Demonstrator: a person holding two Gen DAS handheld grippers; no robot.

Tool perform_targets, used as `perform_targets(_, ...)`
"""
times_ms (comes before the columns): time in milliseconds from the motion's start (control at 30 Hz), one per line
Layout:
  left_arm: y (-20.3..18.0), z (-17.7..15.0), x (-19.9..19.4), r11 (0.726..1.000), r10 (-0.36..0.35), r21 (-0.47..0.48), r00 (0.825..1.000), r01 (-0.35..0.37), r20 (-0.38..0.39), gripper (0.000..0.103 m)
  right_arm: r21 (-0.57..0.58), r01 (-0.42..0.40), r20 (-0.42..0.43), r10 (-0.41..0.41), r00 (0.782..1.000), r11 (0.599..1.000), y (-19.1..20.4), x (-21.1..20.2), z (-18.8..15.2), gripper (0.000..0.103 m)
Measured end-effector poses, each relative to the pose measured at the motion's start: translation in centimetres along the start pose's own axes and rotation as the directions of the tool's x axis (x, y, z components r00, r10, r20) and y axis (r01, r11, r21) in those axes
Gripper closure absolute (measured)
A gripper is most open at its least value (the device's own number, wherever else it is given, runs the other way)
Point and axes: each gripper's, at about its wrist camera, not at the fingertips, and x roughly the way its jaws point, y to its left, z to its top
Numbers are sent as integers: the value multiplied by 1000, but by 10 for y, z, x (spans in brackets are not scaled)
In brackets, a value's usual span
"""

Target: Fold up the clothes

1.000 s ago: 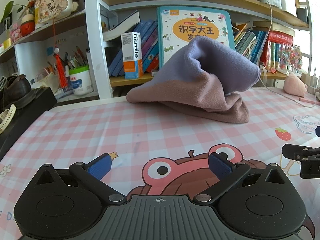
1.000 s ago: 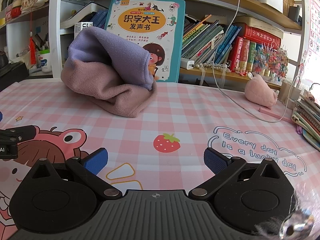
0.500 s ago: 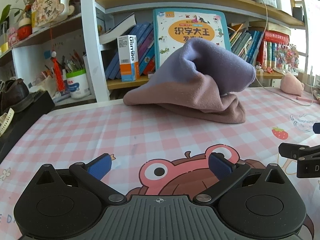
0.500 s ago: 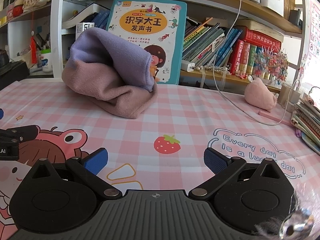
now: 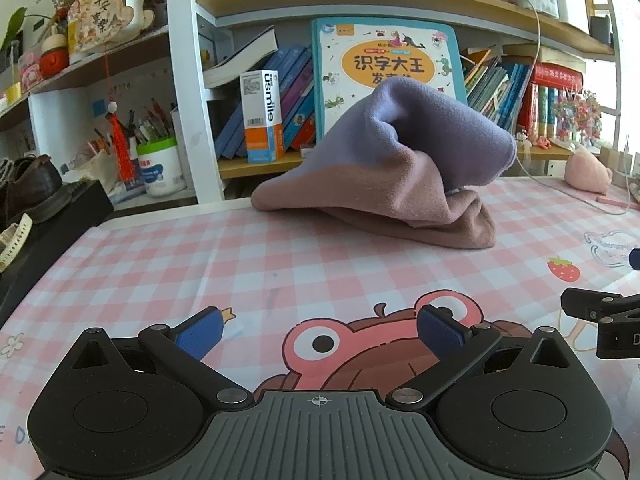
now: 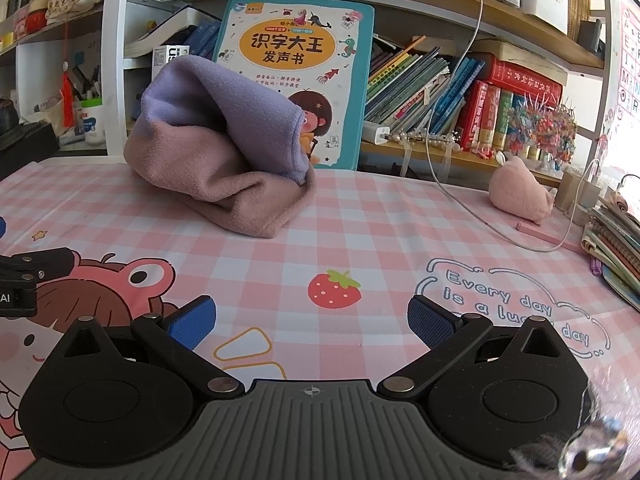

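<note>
Cloth (image 5: 400, 168) lilac over dusty pink; tablecloth (image 5: 240, 256) pink-white check; claw pads (image 6: 192, 322) blue.

The left tool (image 5: 320, 334) hovers low over the tabletop (image 5: 248, 264), its two blue pads (image 5: 198, 336) spread wide with nothing between them, above a printed pink frog face (image 5: 328, 340) on the checked pink cover. At 12 o'clock, well apart from the pads, a garment (image 5: 392, 176) lies in a rumpled heap, lilac above and dusty pink below. Behind it a large picture book (image 5: 384, 64) stands upright against the bookshelf (image 5: 360, 4). At 3 o'clock part of the right tool (image 5: 600, 316) juts in at the frame edge. A strawberry print (image 5: 564, 270) sits at 2 o'clock.
</note>
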Motion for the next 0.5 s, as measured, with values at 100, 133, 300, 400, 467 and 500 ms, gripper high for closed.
perform_targets(100,0,0,-1,1000,8,-1,1000,-8,5,0,-1,-2,1,2,1000,1000,0,0,0,0)
perform_targets(133,0,0,-1,1000,10,0,1000,-10,7,0,0,-3,2,3,1000,1000,0,0,0,0)
perform_targets(300,-2,0,-1,1000,18,11,1000,-18,10,0,9,-4,6,4,1000,1000,-2,-1,0,0)
perform_targets(400,-3,1,-1,1000,18,17,1000,-18,10,0,11,-5,5,5,1000,1000,-2,-1,0,0)
perform_targets(467,-2,0,-1,999,31,15,999,-31,11,0,6,-7,3,7,1000,1000,-1,0,0,0)
perform_targets(500,-2,0,-2,999,40,10,999,-40,13,0,3,-8,1,8,1000,1000,-1,0,0,0)
